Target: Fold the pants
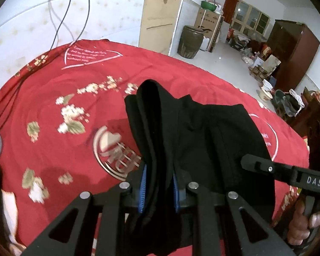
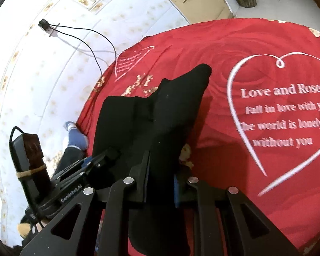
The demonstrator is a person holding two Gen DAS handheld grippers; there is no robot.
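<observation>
Both the left gripper [image 1: 159, 183] and right gripper [image 2: 160, 183] pinch the black pants [image 1: 194, 140] above the red bedspread [image 1: 53, 111]; uneven pulling risks bunched, crooked folds.

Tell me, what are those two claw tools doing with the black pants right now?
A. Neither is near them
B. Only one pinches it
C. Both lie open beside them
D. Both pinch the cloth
D: the left gripper and the right gripper each have the black pants clamped between their fingers above the red bedspread.

Black pants [image 1: 181, 132], seemingly rose-printed red bedspread [image 1: 53, 106]
</observation>
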